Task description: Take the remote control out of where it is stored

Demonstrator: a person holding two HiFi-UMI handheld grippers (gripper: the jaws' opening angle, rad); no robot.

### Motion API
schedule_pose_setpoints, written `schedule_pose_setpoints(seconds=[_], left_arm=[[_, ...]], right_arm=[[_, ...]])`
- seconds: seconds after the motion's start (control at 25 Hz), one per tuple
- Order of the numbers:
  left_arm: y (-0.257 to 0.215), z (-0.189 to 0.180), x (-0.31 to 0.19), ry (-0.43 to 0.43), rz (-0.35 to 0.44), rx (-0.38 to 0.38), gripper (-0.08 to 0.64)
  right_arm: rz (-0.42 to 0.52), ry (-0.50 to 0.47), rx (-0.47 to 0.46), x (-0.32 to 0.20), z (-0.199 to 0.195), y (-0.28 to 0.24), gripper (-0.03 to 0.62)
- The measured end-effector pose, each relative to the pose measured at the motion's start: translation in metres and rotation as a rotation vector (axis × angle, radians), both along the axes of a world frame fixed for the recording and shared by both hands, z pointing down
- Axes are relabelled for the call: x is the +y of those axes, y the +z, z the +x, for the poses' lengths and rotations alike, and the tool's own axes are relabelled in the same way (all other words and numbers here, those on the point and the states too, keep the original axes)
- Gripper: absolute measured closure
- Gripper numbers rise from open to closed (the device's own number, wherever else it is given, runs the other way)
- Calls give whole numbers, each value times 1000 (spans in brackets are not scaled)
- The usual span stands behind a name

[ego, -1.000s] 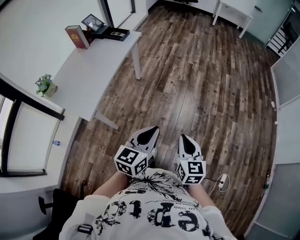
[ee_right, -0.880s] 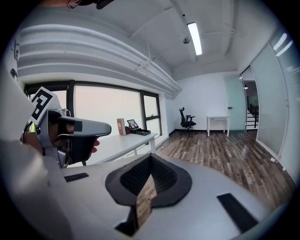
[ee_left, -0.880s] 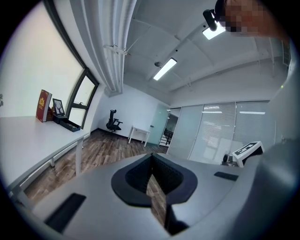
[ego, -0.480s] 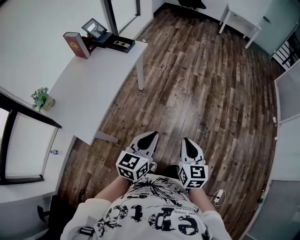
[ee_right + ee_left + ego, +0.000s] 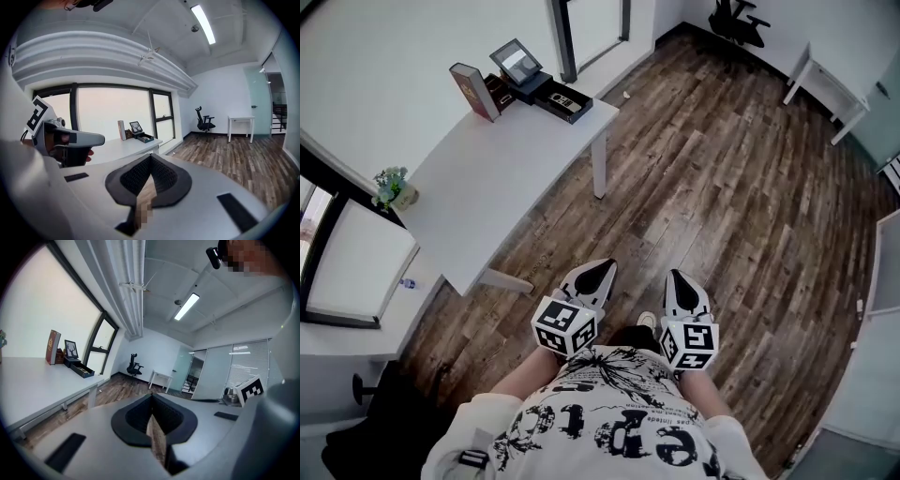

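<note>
A shallow black tray [image 5: 563,99] stands on the far corner of the white table [image 5: 487,187]. A small dark remote control with light buttons lies in it. I also see the tray [image 5: 83,370] in the left gripper view and, small, the tray [image 5: 144,138] in the right gripper view. My left gripper [image 5: 594,274] and right gripper [image 5: 679,283] hang side by side close to my body, over the wooden floor and well short of the table. Both have their jaws together with nothing between them, as the left gripper [image 5: 152,398] and right gripper [image 5: 150,158] show in their own views.
Beside the tray stand a red book [image 5: 474,91] and a picture frame [image 5: 516,62]. A small plant [image 5: 394,187] sits at the table's left edge. An office chair [image 5: 738,19] and a second white desk [image 5: 834,89] are at the far end of the room.
I have moved across the floor, and the table corner with the tray now lies further right and lower in the head view. Both grippers stayed shut in front of my body.
</note>
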State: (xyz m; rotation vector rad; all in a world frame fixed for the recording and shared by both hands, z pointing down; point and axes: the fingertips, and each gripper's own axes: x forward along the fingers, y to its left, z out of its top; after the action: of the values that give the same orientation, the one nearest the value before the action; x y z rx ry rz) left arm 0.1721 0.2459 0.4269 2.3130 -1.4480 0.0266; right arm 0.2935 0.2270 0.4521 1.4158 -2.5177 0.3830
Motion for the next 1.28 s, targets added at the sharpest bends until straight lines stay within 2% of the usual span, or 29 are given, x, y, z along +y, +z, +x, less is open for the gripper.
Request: schedule_pose_setpoints(seconds=[0.24, 0.36, 0.52, 0.68, 0.84, 0.96, 1.28], left_arm=[[-13, 64, -79, -35, 39, -17, 549], [-13, 90, -110, -55, 32, 9, 549], [1, 111, -137, -72, -4, 4, 549], [9, 97, -165, -139, -41, 23, 549], [12, 72, -202, -185, -40, 12, 549], [11, 46, -242, -216, -27, -15, 549], [0, -28, -351, -251, 8, 6, 549]], right_arm=[[42, -84, -9, -87, 51, -20, 591], [30, -113, -13, -114, 71, -19, 591], [-8, -111, -23, -149, 96, -4, 591], [-34, -108, -35, -181, 99, 4, 591], [-41, -127, -29, -219, 81, 7, 591], [-46, -137, -18, -253, 59, 6, 591], [-22, -193, 18, -360, -18, -5, 591]])
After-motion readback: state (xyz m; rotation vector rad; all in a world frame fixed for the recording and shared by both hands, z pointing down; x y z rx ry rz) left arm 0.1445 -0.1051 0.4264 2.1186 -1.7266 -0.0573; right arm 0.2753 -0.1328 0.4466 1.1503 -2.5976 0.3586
